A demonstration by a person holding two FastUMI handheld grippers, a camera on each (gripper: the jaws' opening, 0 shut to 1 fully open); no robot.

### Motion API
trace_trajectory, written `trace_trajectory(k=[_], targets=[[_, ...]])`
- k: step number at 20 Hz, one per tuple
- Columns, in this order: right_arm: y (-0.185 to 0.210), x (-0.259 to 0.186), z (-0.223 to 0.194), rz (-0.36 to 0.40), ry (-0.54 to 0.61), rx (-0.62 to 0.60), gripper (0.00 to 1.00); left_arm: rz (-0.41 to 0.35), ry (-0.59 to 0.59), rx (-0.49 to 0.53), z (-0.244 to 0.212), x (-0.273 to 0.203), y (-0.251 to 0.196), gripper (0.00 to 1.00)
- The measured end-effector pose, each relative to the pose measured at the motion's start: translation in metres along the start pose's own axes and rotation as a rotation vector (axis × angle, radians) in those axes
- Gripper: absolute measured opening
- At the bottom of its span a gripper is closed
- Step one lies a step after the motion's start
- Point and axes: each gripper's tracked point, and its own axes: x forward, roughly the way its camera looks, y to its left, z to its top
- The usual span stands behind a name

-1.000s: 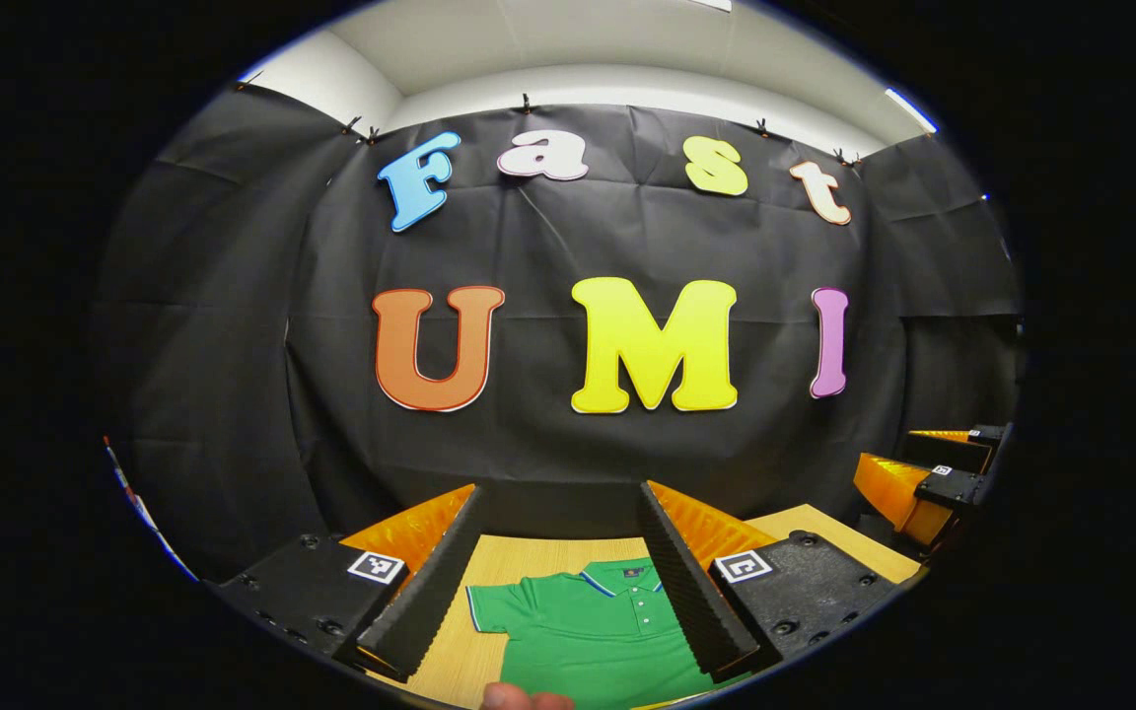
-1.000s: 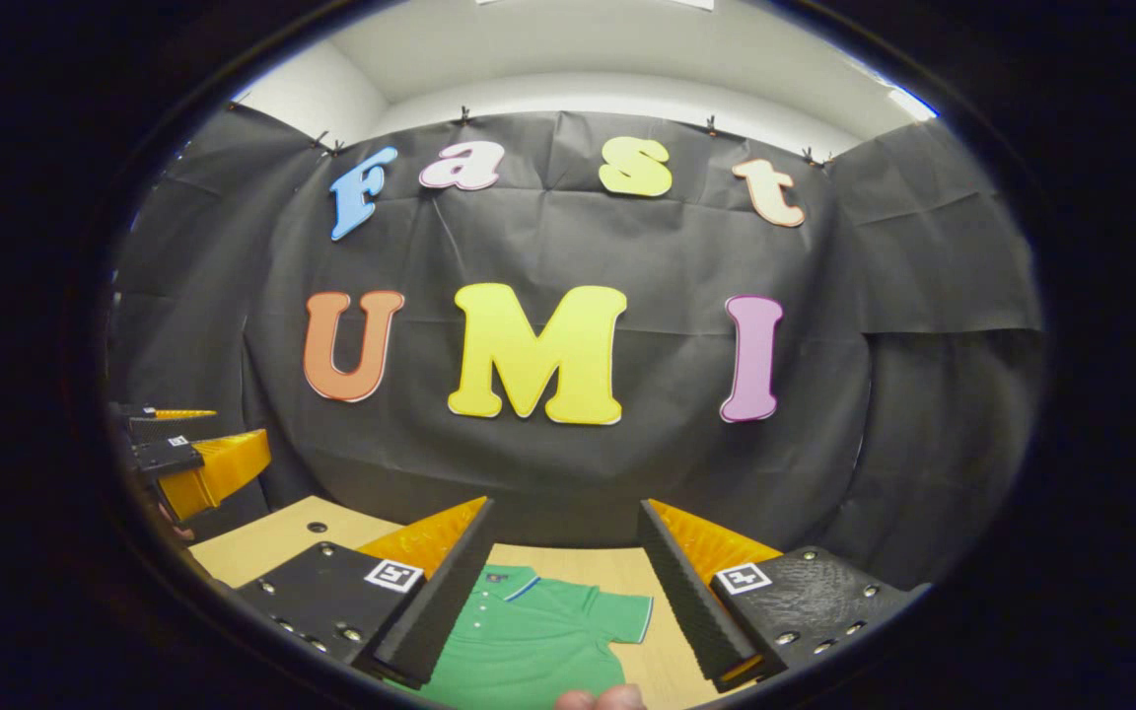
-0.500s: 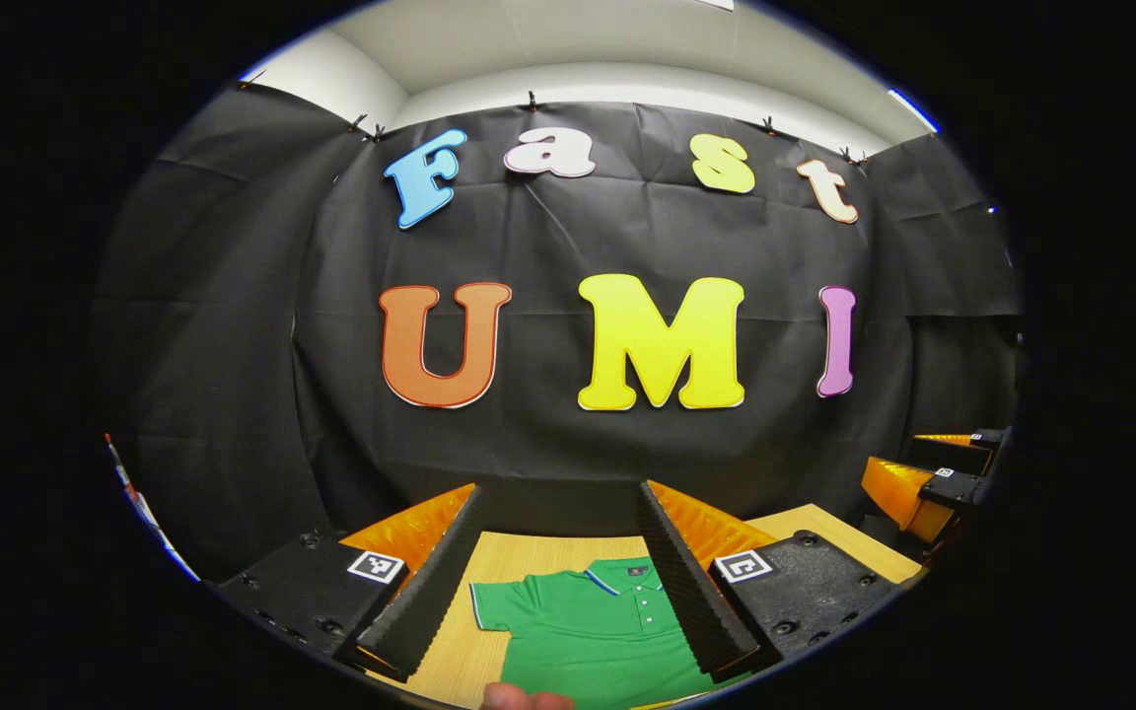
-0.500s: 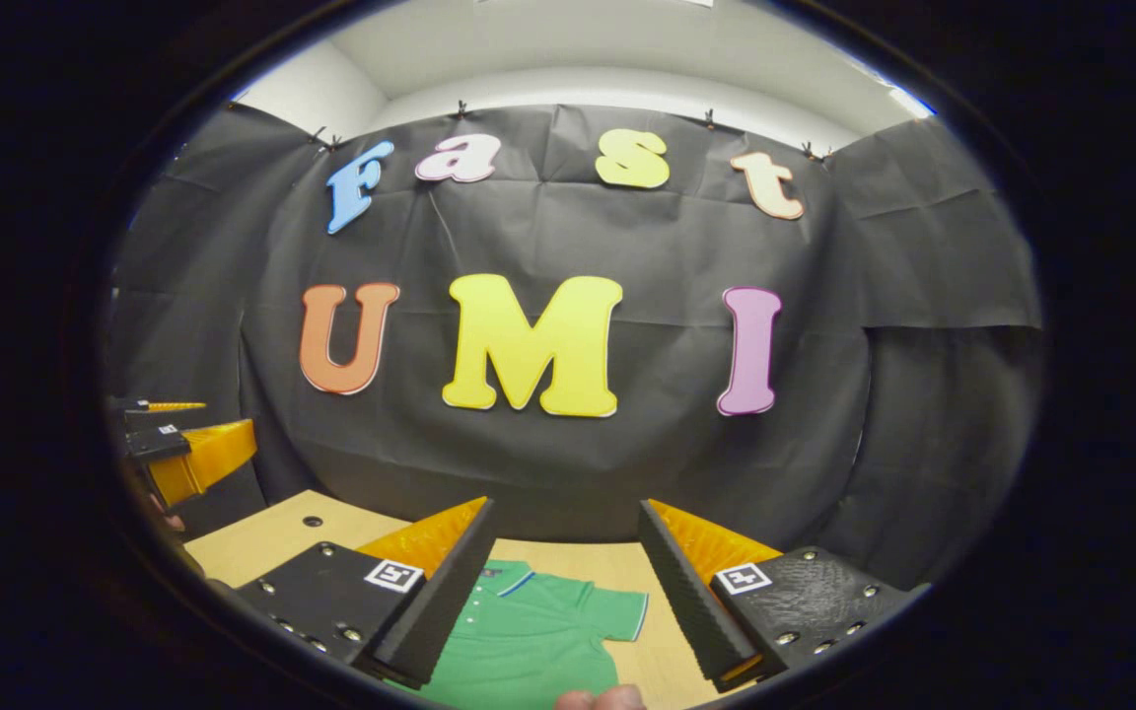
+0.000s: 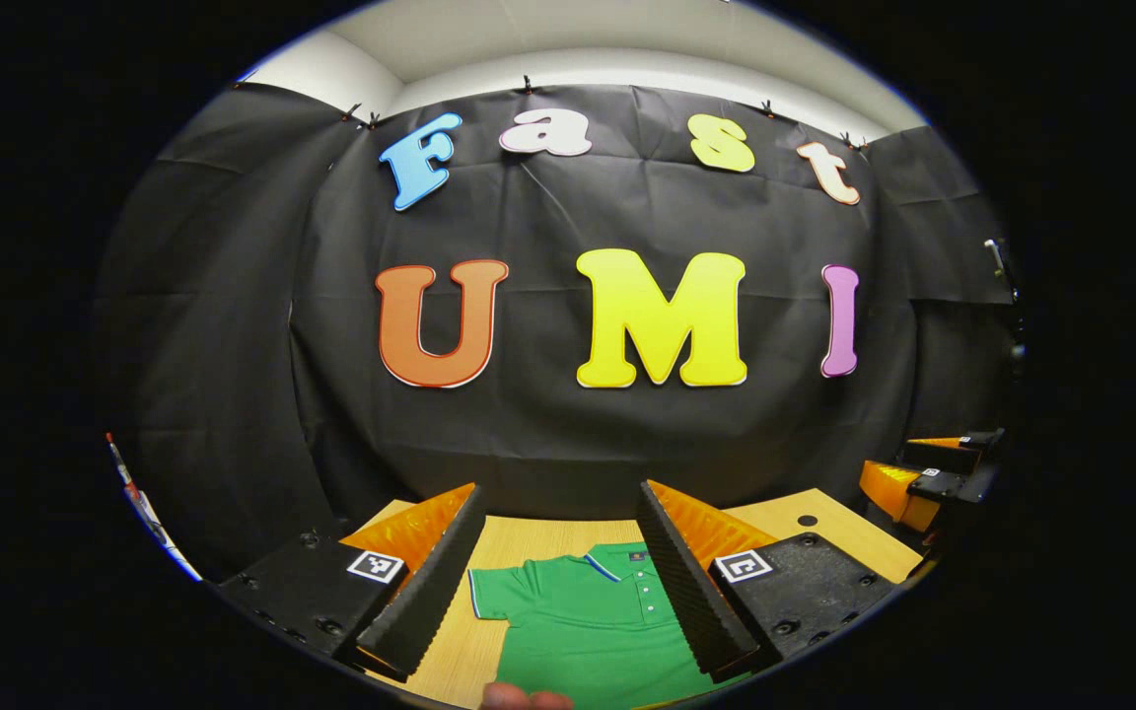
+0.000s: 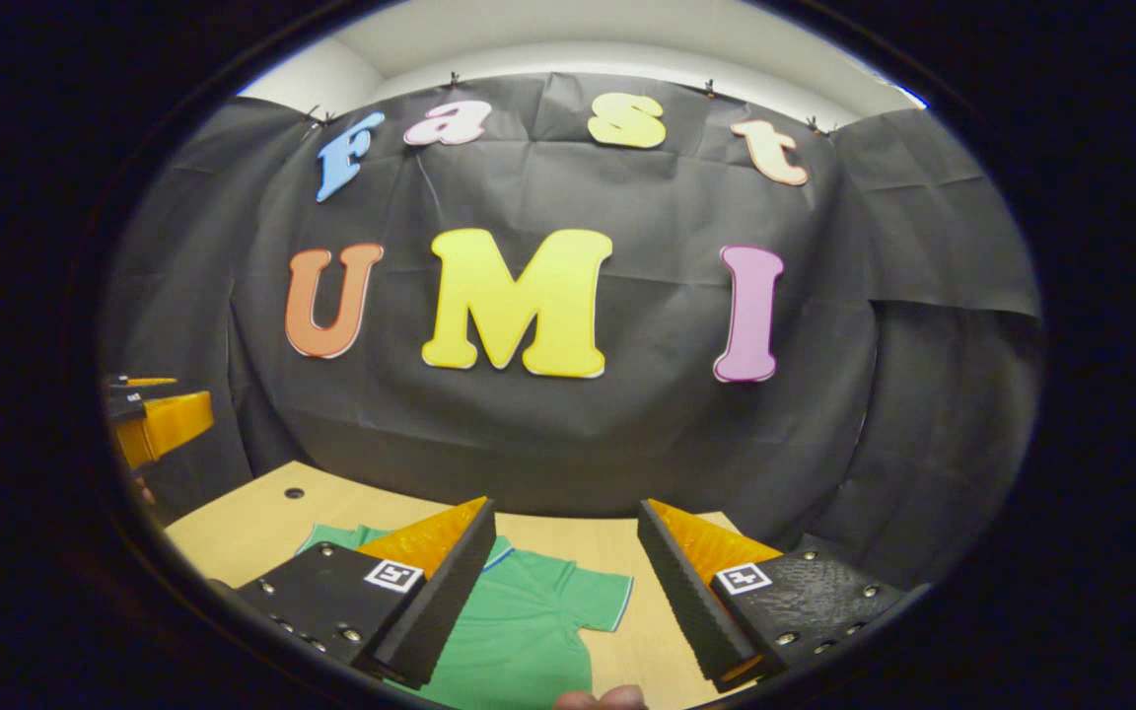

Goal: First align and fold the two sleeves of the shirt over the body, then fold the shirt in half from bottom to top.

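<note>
A green polo shirt (image 5: 588,621) lies flat on the wooden table (image 5: 519,537), collar toward the far wall, short sleeves spread out. In the left gripper view my left gripper (image 5: 559,490) is open, held above the shirt's collar and one sleeve, with nothing between its fingers. My right gripper (image 5: 908,463) shows at the right edge there, jaws apart. In the right gripper view my right gripper (image 6: 565,505) is open over the shirt (image 6: 529,631) near its other sleeve. The left gripper (image 6: 149,399) hangs at the left edge.
The black cloth wall closes off the table's far side just beyond the shirt. A small round hole (image 6: 294,492) sits in the table (image 6: 243,523) near the far edge. A fingertip (image 5: 524,698) shows at the bottom of the left gripper view.
Both views have tipped downward, so the wall has slid up and more table and shirt show. The right gripper view now takes in the shirt's second sleeve. Both grippers stay open.
</note>
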Motion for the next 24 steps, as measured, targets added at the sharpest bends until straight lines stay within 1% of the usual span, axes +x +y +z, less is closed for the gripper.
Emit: trace_trajectory(k=[4, 8, 11, 14, 17, 20, 24], targets=[[-0.018, 0.031, -0.032, 0.013, 0.058, -0.041, 0.92, 0.002, 0.037, 0.001, -0.015, 0.001, -0.006, 0.98], [-0.035, 0.075, -0.078, 0.054, 0.147, -0.067, 0.92, 0.013, 0.076, 0.005, -0.029, -0.001, -0.009, 0.99], [-0.047, 0.111, -0.112, 0.072, 0.213, -0.067, 0.92, 0.036, 0.108, 0.020, -0.044, 0.000, -0.008, 0.99], [-0.053, 0.144, -0.145, 0.093, 0.262, -0.104, 0.92, 0.058, 0.161, 0.027, -0.061, -0.001, -0.007, 0.99], [-0.057, 0.173, -0.189, 0.125, 0.348, -0.095, 0.92, 0.072, 0.202, 0.017, -0.076, -0.001, -0.009, 0.99], [-0.061, 0.203, -0.236, 0.148, 0.426, -0.144, 0.92, 0.100, 0.236, 0.043, -0.088, 0.000, -0.005, 0.99], [-0.062, 0.229, -0.262, 0.164, 0.440, -0.192, 0.92, 0.125, 0.274, 0.051, -0.101, -0.002, -0.004, 0.99]])
